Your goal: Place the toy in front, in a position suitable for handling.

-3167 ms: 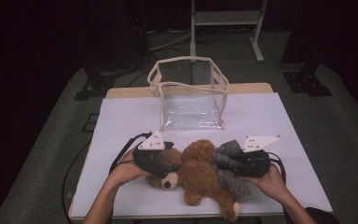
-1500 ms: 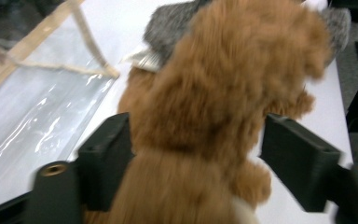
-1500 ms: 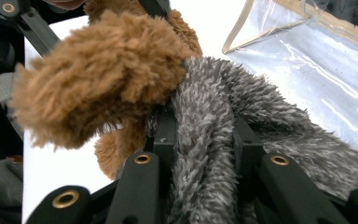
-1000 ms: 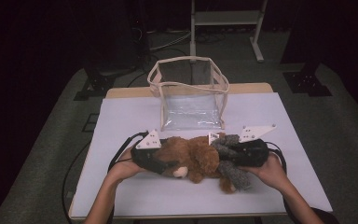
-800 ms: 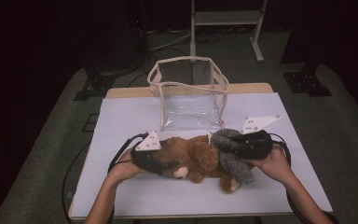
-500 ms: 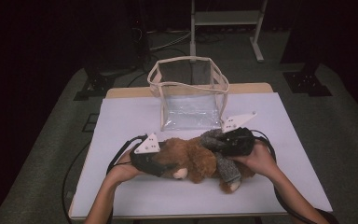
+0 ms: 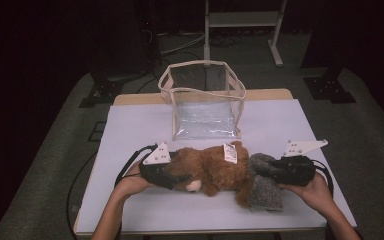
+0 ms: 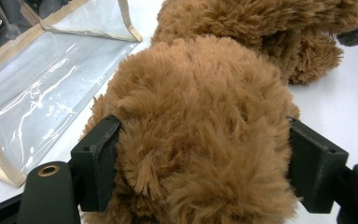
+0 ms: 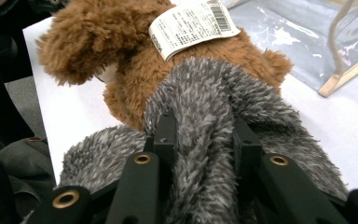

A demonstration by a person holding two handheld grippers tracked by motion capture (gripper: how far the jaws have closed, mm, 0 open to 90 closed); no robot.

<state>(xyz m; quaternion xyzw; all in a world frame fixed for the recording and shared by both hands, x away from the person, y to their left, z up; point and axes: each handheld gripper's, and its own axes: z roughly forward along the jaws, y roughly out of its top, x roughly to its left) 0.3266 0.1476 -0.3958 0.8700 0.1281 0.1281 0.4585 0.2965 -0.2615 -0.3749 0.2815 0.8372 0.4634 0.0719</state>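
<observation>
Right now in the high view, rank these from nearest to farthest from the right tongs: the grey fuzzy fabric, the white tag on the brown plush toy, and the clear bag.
1. grey fuzzy fabric: clamped in the right tongs, at the toy's right end.
2. white tag: on the brown plush toy, left of the tongs.
3. clear bag: standing open behind the toy, toward the table's far edge.

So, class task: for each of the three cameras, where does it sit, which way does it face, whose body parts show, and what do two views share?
High view: above the person's side, facing forward and down on the white table; both forearms, left gripper and right gripper show.
Left gripper view: rides the left gripper, looking along its jaws, closed on the brown plush toy.
Right gripper view: rides the right gripper, jaws pinching the grey fur.
Shared: both gripper views show the clear bag.
</observation>
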